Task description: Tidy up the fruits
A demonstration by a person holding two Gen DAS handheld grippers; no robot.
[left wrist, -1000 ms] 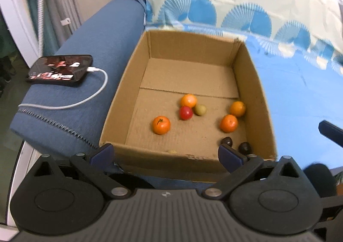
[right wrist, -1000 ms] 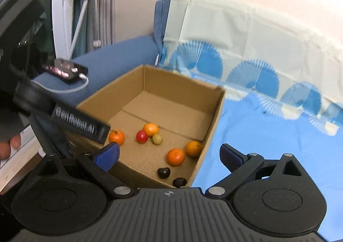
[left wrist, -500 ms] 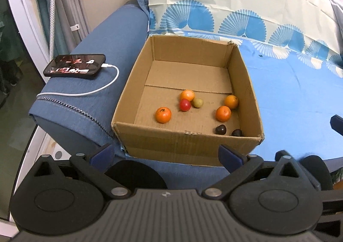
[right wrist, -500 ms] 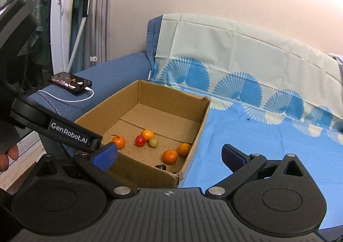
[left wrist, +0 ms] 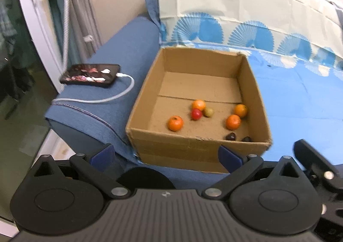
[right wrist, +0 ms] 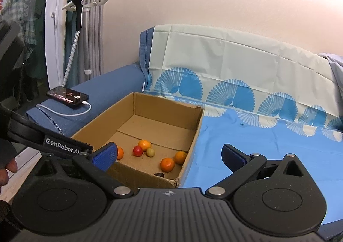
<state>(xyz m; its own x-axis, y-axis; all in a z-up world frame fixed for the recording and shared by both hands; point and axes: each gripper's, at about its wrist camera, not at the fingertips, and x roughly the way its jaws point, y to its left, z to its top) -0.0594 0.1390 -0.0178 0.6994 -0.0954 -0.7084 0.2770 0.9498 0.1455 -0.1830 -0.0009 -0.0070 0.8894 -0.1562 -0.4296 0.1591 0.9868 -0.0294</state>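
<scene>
Left wrist view: your left gripper (left wrist: 165,153), fingers apart and empty, faces the cardboard box (left wrist: 148,94) holding the fruits (left wrist: 233,122) ahead. Your right gripper (right wrist: 169,154), also apart, seems farther off.

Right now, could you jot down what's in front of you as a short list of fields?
place: blue sofa with patterned cover
container: open cardboard box
orange fruits: four, one at
red fruit: one
greenish fruit: one
dark fruits: two, near front corner
armrest: phone on white cable
left gripper: fingers apart, empty
right gripper: fingers apart, empty
</scene>
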